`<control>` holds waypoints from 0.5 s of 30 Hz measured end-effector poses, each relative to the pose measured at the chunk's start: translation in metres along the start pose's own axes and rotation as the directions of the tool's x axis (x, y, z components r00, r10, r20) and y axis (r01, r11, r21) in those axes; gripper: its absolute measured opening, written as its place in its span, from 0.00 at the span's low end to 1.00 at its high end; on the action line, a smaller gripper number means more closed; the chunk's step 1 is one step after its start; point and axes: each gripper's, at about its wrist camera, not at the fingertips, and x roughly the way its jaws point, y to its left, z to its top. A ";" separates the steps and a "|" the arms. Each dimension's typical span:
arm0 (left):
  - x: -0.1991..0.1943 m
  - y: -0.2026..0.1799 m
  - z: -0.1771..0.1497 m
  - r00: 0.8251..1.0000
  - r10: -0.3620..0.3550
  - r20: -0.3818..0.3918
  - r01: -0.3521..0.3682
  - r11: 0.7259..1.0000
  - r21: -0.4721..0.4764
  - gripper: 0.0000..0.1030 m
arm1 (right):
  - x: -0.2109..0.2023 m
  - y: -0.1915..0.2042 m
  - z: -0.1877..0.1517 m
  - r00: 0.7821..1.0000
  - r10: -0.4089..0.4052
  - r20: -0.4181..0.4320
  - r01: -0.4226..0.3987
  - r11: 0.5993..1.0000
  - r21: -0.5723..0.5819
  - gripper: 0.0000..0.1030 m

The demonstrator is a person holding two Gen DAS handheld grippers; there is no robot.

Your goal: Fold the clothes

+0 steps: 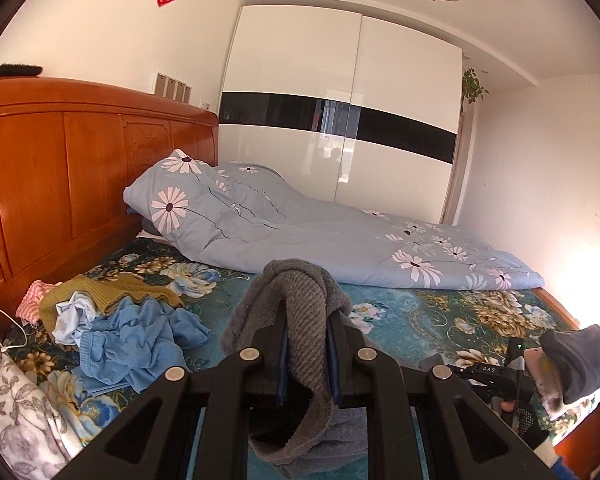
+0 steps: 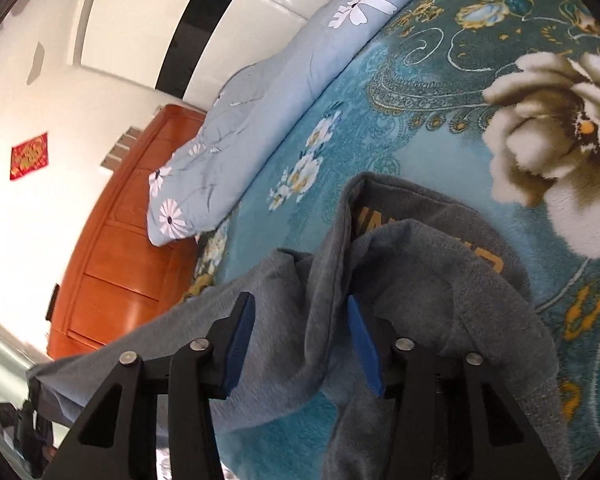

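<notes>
A grey sweatshirt (image 2: 440, 280) with yellow lettering hangs over the teal floral bedspread (image 2: 440, 92). My left gripper (image 1: 306, 332) is shut on its ribbed grey hem (image 1: 300, 300), which bunches above the fingers. My right gripper (image 2: 300, 320) stands wide, with a fold of the grey sweatshirt between its blue pads (image 2: 360, 336); the pads do not press the cloth. The right gripper also shows at the lower right of the left wrist view (image 1: 540, 368), with grey cloth draped beside it.
A pile of clothes lies at the left of the bed: a blue garment (image 1: 140, 344), an olive knit (image 1: 112, 288), a pink cloth (image 1: 34, 296). A light blue flowered duvet (image 1: 300, 224) runs along the far side. The wooden headboard (image 1: 60, 184) and a white wardrobe (image 1: 340, 100) stand behind.
</notes>
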 end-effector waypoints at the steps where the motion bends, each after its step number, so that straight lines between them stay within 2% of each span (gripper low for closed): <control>1: -0.004 -0.002 0.001 1.000 -0.002 0.005 0.002 1.000 0.002 0.16 | 0.001 -0.001 0.001 1.000 0.010 -0.010 -0.010 1.000 0.017 0.06; 5: -0.018 -0.008 0.005 1.000 -0.009 0.023 0.009 1.000 0.011 0.16 | -0.005 0.000 0.001 0.999 0.035 -0.009 -0.034 0.999 0.037 0.03; 8: -0.032 -0.015 0.012 0.999 -0.014 0.048 0.012 0.999 0.033 0.16 | -0.031 0.005 0.003 0.993 0.097 0.065 -0.098 0.995 0.027 0.03; 12: -0.045 -0.029 0.024 0.996 -0.051 0.079 0.048 0.998 0.048 0.16 | -0.090 0.019 0.016 0.965 0.180 0.189 -0.180 0.983 -0.018 0.03; 15: -0.056 -0.049 0.033 0.987 -0.115 0.113 0.106 0.991 0.087 0.16 | -0.147 0.036 0.024 0.929 0.226 0.294 -0.207 0.974 -0.095 0.03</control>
